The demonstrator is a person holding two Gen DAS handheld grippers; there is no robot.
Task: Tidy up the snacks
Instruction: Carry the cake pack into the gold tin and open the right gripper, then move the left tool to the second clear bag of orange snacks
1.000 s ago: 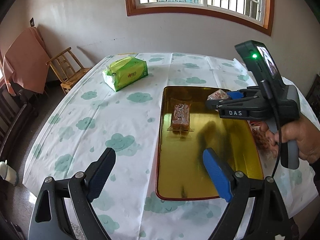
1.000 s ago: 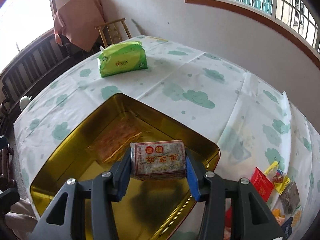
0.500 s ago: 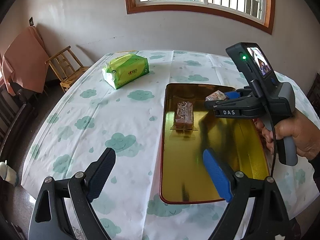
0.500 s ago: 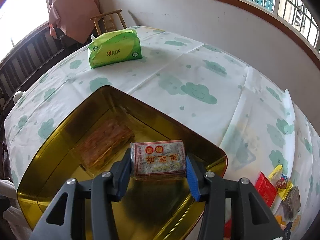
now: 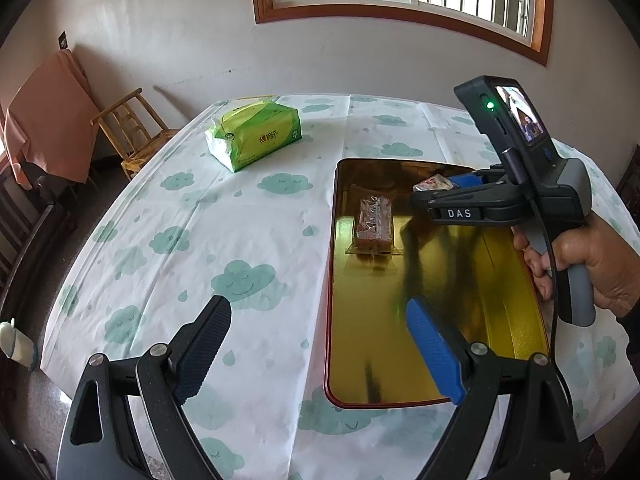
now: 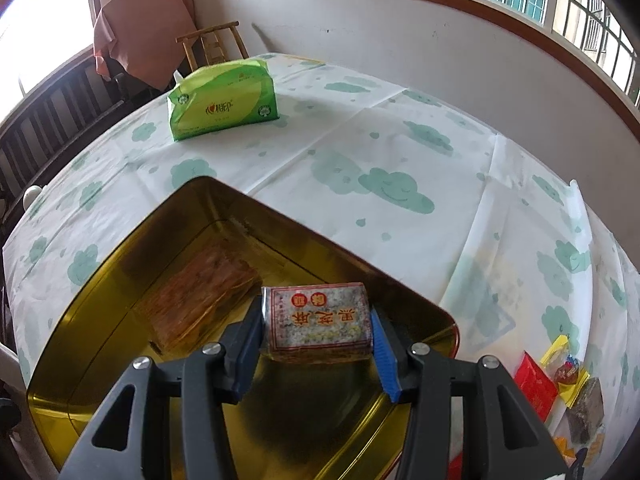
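The wrapped snack bar point(image 6: 320, 318), a grey-speckled packet with red and yellow printing, sits clamped between the two blue pads of the right claw point(image 6: 318, 340), held over the far right part of the gold tray point(image 6: 100, 368). In the left wrist view the same bar point(image 5: 434, 182) shows just past the right claw point(image 5: 444, 188), above the tray's far right corner. A second snack, a brown bar in clear wrap point(image 5: 374, 222), lies flat on the tray floor, left of the held one and apart from it; in the right wrist view it point(image 6: 204, 292) lies just left of the claw's left pad. The left claw point(image 5: 316, 344) hangs with its fingers wide apart, gripping nothing, over the near edge of the tray point(image 5: 500, 280) and the cloud-print tablecloth point(image 5: 200, 216) on the tabletop. A green tissue pack point(image 5: 254, 136) stands on the far left of the tabletop, well apart from the tray. More snacks lie loose on the cloth right of the tray: a red packet point(image 6: 536, 384), a yellow-wrapped sweet point(image 6: 566, 372) and a dark wrapped piece point(image 6: 586, 408). A wooden chair point(image 5: 132, 128) stands beyond the tabletop at the far left, beside an orange cloth point(image 5: 48, 116) draped over furniture.
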